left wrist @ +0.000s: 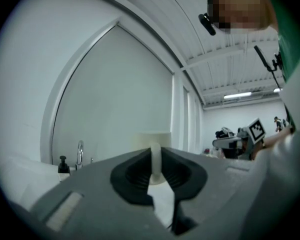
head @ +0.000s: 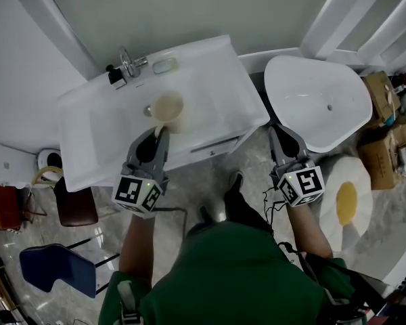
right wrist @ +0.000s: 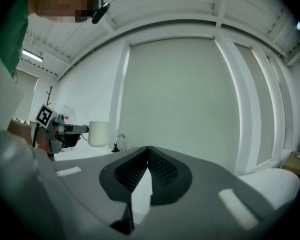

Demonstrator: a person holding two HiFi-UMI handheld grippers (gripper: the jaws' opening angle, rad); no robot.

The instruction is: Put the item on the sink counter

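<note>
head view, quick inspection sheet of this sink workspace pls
surface: white sink counter, glossy, no spills seen.
job's things: cream mug above the basin, carried by its handle.
clutter: faucet, black soap dispenser and soap dish along the back edge.
grippers: left gripper shut on the mug's handle; right gripper shut, empty, off the counter by the tub.
cables: thin black cable below the right gripper.
surroundings: cardboard boxes, blue chair, egg-shaped mat.
</note>
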